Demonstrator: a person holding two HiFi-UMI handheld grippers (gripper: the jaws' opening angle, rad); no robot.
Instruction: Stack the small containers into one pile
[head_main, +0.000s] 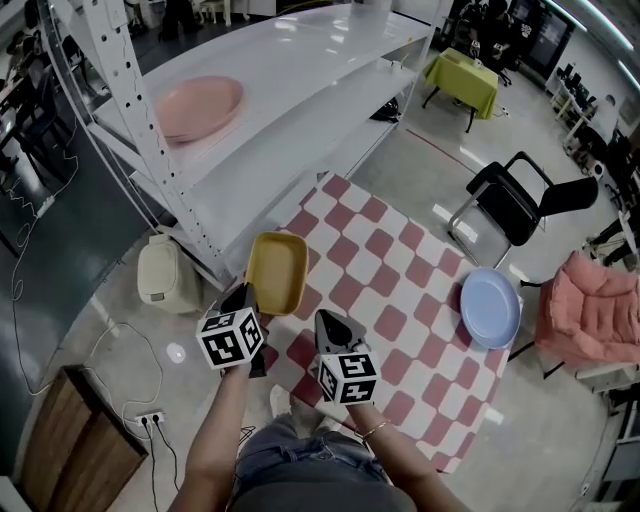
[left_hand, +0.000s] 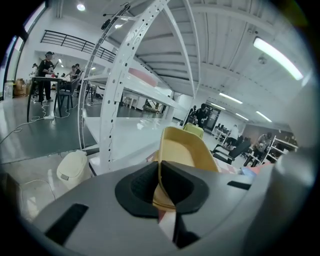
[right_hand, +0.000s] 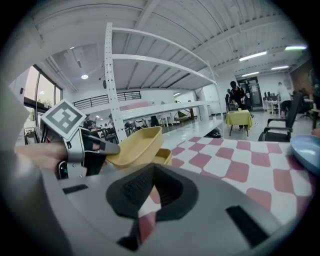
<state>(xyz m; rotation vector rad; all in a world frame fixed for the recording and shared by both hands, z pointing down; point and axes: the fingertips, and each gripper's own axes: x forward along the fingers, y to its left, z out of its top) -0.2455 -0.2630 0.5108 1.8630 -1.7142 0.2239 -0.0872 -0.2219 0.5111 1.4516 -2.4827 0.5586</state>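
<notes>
Two yellow containers (right_hand: 135, 145), one raised above the other, at the left corner of the checked table (head_main: 420, 290). Plates: two, i.e. one blue plate (head_main: 489, 307) at the table's right edge and one pink plate (head_main: 198, 107) on the white rack (head_main: 300, 90). Grippers: two, left gripper (head_main: 245, 293) & right gripper (head_main: 328, 322), each w/ one marker cube (head_main: 231, 339), so two cubes. One checked table; one rack w/ two shelves in view. Seats: one black chair (head_main: 520, 205), one pink-padded seat (head_main: 590, 305). Floor: one cream bin (head_main: 168, 272). Bkgd: one green-draped table (head_main: 462, 80).
</notes>
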